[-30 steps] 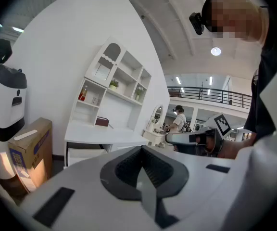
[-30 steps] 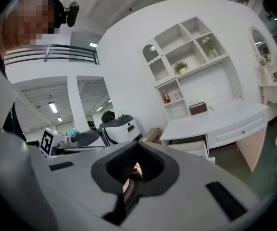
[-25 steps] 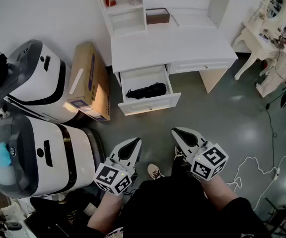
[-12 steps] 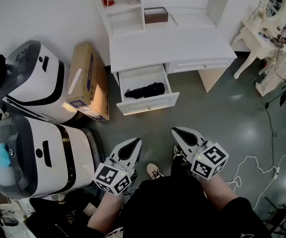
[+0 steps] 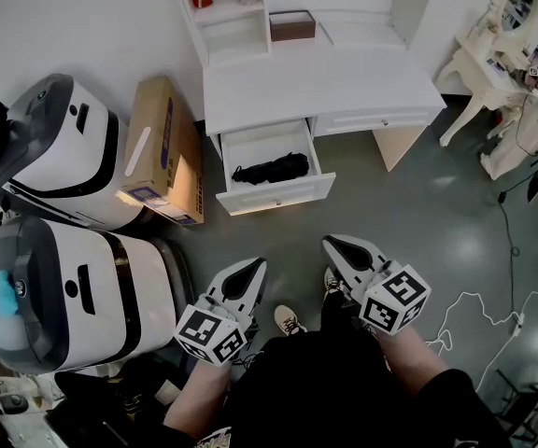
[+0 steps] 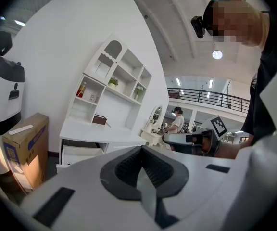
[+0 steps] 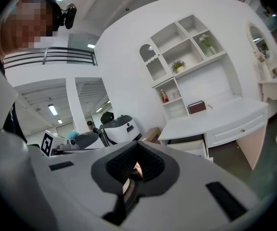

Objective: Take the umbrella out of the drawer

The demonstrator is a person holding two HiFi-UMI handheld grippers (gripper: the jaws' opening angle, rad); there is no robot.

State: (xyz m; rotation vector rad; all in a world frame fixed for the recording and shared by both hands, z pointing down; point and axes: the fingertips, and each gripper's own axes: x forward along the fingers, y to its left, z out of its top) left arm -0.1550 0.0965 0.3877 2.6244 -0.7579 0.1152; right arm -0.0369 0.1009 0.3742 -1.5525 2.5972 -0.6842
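Lying in the drawer (image 5: 280,194), umbrella (image 5: 271,169) well beyond closed left gripper (image 5: 254,266) and closed right gripper (image 5: 331,245).

White desk (image 5: 325,87) against white wall (image 5: 82,17), glossy grey floor (image 5: 418,222)

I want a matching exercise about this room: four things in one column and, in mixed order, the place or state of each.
1. black folded umbrella
2. large brown cardboard box
3. small dark brown box
4. white drawer

a. on top of the white desk
b. pulled open
c. on the floor beside the desk
d. lying in the drawer

Pairs: 1-d, 2-c, 3-a, 4-b
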